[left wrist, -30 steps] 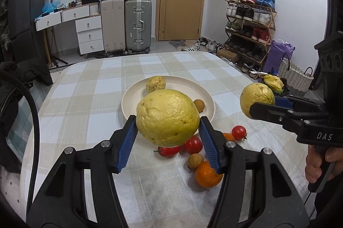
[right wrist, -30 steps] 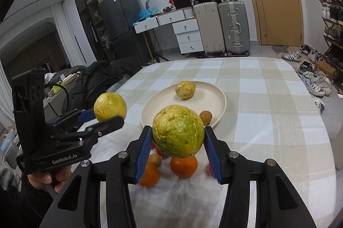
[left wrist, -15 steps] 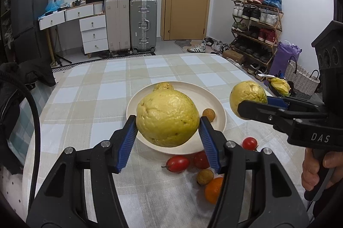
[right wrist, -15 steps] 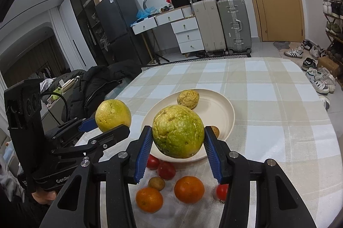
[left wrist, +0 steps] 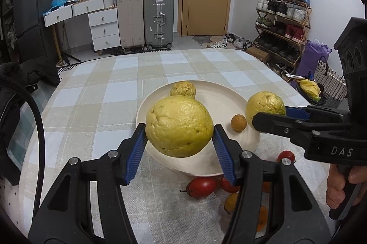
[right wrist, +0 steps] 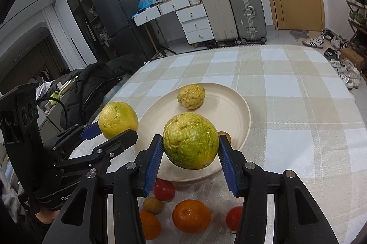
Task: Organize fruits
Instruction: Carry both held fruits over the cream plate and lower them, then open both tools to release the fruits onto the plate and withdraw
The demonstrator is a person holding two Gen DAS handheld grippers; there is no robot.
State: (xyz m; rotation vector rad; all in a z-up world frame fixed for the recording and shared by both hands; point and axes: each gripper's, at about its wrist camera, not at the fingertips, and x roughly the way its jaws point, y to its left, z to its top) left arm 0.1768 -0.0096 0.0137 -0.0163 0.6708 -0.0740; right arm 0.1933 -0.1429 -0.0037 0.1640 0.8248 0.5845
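The left hand-held gripper clamps a large yellow citrus above the cream plate's near rim. The right hand-held gripper clamps a greenish citrus over the same plate, which sits on the checked desk. A bumpy yellow fruit lies at the plate's 12 o'clock, with oranges and tomatoes at 6 o'clock beside it.

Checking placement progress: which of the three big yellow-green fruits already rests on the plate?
The smaller bumpy one at the plate's far side; the other two are gripped in the air.

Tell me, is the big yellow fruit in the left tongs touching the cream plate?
Apart. The left wrist view shows the big yellow fruit clamped in the left tongs, hanging above the cream plate.
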